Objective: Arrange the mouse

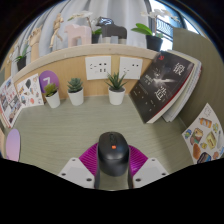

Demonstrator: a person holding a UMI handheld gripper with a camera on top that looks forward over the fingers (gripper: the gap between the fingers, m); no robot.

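The gripper [113, 172] has its magenta pads [90, 157] closed in on the black mouse [113, 153], clenching it by both flanks above the near edge of the desk [60, 135]. Beyond stand three small potted plants [76, 91] along the back edge, with a dark book [165, 84] leaning toward the far right corner. To place it well, I'd keep the mouse level, lower it flat onto bare desk and only then ease the fingers apart.

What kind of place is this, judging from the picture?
Probably an office desk or a staged desk set: a mouse between the gripper fingers, small potted plants by wall sockets, and a magazine leaning nearby.
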